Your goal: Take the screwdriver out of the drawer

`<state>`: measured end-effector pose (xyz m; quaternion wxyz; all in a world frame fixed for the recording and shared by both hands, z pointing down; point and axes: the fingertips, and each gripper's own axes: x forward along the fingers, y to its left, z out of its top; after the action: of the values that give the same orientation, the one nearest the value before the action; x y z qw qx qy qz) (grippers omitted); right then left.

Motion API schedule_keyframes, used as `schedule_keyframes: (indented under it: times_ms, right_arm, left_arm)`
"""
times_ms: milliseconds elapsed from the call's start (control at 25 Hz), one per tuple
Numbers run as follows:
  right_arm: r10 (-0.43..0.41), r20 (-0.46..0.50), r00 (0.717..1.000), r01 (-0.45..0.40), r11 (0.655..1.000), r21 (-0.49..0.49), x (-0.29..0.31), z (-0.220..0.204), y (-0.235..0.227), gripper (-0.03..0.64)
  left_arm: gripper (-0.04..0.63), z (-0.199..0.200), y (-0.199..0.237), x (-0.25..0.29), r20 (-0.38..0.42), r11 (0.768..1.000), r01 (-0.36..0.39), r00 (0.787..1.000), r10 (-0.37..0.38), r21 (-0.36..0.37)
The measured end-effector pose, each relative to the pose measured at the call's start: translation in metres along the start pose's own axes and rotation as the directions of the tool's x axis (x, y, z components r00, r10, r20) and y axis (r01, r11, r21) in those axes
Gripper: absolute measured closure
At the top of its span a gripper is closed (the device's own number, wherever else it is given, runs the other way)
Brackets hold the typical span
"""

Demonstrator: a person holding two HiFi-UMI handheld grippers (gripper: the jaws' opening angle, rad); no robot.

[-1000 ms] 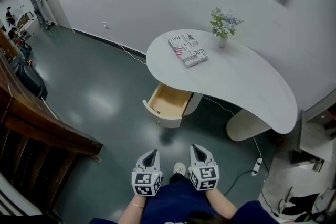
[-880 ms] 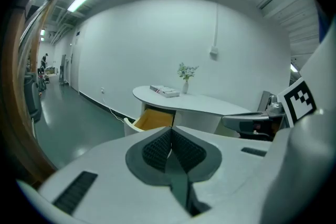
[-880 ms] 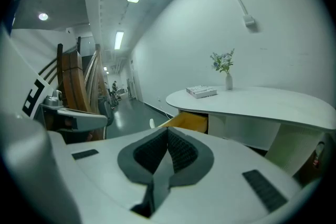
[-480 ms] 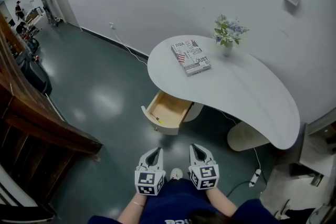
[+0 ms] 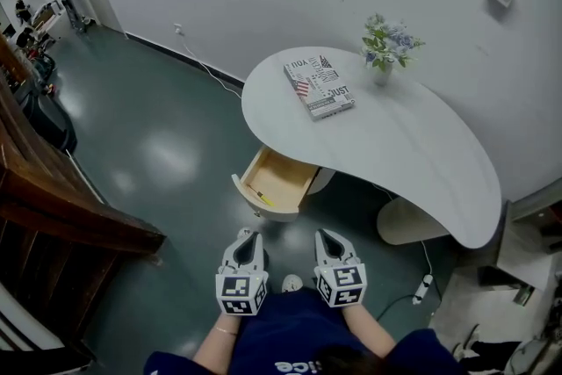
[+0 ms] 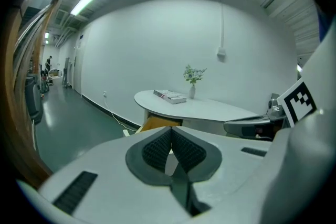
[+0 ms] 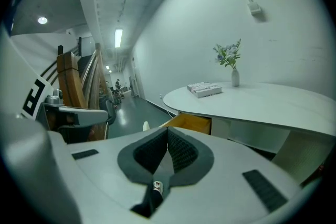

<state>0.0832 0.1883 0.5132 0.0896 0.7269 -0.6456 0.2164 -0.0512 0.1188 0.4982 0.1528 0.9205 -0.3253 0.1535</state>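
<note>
left gripper (image 5: 248, 238): fingers pressed together, nothing between them; low in the head view, well apart from the drawer
right gripper (image 5: 326, 236): fingers pressed together too, empty; just beside the left one
drawer (image 5: 284, 174): pulled open under the table's left end, wooden inside, open end facing the grippers
screwdriver (image 5: 266, 200): small yellowish item lying in the drawer near its front wall; too small to confirm details
in between: grey floor (image 5: 167, 154) lies between both grippers and the drawer front
overhang: white curved table (image 5: 413, 145) covers the drawer's back part
on table: book (image 5: 320, 87) near the left end, vase of flowers (image 5: 386, 48) by the wall
floor clutter: power strip (image 5: 424, 287) with a cable at right, white cable (image 5: 206, 82) along the wall
left side: dark wooden railing (image 5: 61, 206), cut off by the frame edge
person: one shoe (image 5: 291, 283) shows between the grippers, both forearms below
gripper views: drawer is mostly hidden behind each gripper's own body, only an orange-wood corner shows
counts: two grippers, one drawer, one table, one book, one vase, one power strip
</note>
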Motion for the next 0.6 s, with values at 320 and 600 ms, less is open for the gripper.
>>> schedule_keyframes:
  times_ms: [320, 600]
  right_arm:
    - [0.005, -0.035, 0.999, -0.005, 1.0, 0.013, 0.071, 0.026, 0.005, 0.609]
    - [0.007, -0.117, 0.993, -0.003, 0.999, 0.034, 0.137, 0.041, 0.009, 0.609]
  left_arm:
    - [0.591, 0.027, 0.054, 0.061, -0.035, 0.999, 0.047, 0.998, -0.047, -0.004]
    - [0.591, 0.052, 0.098, 0.124, -0.059, 0.992, 0.121, 0.991, -0.122, -0.024]
